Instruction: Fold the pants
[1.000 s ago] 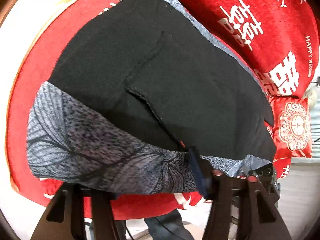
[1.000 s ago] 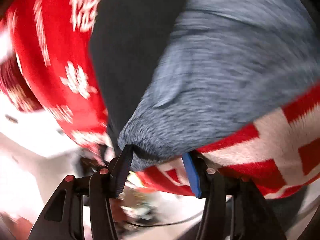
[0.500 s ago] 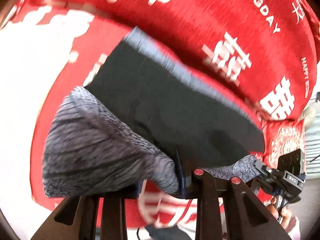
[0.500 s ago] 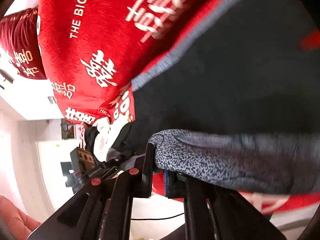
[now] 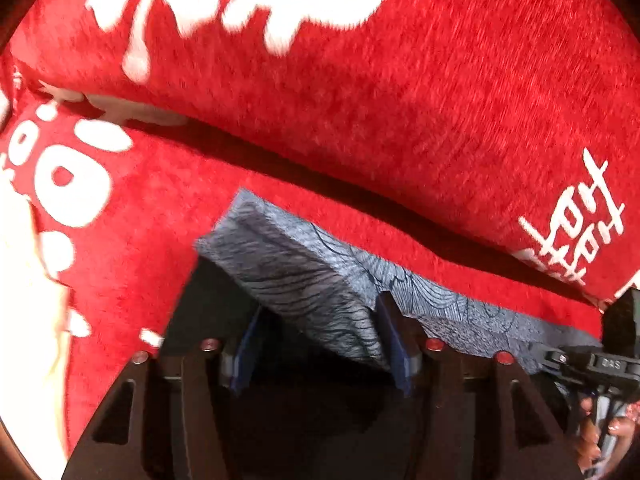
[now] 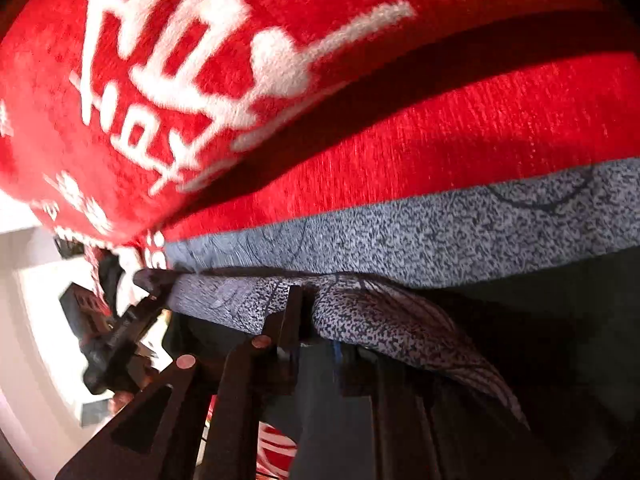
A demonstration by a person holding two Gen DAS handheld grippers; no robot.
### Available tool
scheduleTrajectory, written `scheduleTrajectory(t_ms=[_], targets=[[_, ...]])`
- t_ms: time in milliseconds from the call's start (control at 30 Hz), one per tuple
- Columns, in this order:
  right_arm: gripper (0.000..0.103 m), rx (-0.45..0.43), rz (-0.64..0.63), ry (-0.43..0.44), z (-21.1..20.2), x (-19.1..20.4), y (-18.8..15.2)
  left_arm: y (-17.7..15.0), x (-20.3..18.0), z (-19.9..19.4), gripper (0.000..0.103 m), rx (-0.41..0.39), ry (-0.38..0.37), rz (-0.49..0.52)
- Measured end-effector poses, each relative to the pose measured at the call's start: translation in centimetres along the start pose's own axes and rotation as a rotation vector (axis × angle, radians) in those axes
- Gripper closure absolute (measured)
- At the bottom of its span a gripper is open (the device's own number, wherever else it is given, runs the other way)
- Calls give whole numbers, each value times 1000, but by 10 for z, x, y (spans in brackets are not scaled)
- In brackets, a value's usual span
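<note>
The pants (image 5: 320, 276) are grey-blue patterned fabric with a black inner side, lying on a red sofa seat (image 5: 132, 216). In the left wrist view my left gripper (image 5: 320, 344) stands open, with the folded-over pants edge draped across and between its blue-padded fingers (image 5: 394, 336). In the right wrist view my right gripper (image 6: 316, 320) is shut on a fold of the pants (image 6: 400, 320), just in front of the far grey edge (image 6: 400, 232) near the sofa back.
A red backrest cushion with white characters (image 5: 360, 80) rises just behind the pants; it also fills the right wrist view (image 6: 200, 80). The right gripper and the hand holding it show at the left view's lower right (image 5: 600, 364). White floor lies past the sofa end (image 6: 32, 320).
Both grippers carried the near pants edge up and over toward the sofa back, covering the black side. The left gripper, shut on the fabric half a second ago, has opened.
</note>
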State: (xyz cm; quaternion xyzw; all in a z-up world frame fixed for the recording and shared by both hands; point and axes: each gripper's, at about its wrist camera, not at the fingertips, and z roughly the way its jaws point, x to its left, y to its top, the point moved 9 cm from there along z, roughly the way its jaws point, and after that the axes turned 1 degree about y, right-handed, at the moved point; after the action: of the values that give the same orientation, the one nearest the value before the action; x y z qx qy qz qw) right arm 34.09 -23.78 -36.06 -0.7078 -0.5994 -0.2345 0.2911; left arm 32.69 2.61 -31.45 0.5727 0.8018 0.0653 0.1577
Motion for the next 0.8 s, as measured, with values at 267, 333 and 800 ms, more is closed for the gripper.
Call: scheduleTrajectory(t_ms=[267,333,800], targets=[[29,-67,-251,-10,-45,65,-34,-17,11,-28,36,7,90,64],[51,-34,-315,-71,-29,68,-37,-25,4,-9,36,35,119,96],[48,-166,-201,-195,-92,-9,-42,-83,-48,-31,33,83,169,302]])
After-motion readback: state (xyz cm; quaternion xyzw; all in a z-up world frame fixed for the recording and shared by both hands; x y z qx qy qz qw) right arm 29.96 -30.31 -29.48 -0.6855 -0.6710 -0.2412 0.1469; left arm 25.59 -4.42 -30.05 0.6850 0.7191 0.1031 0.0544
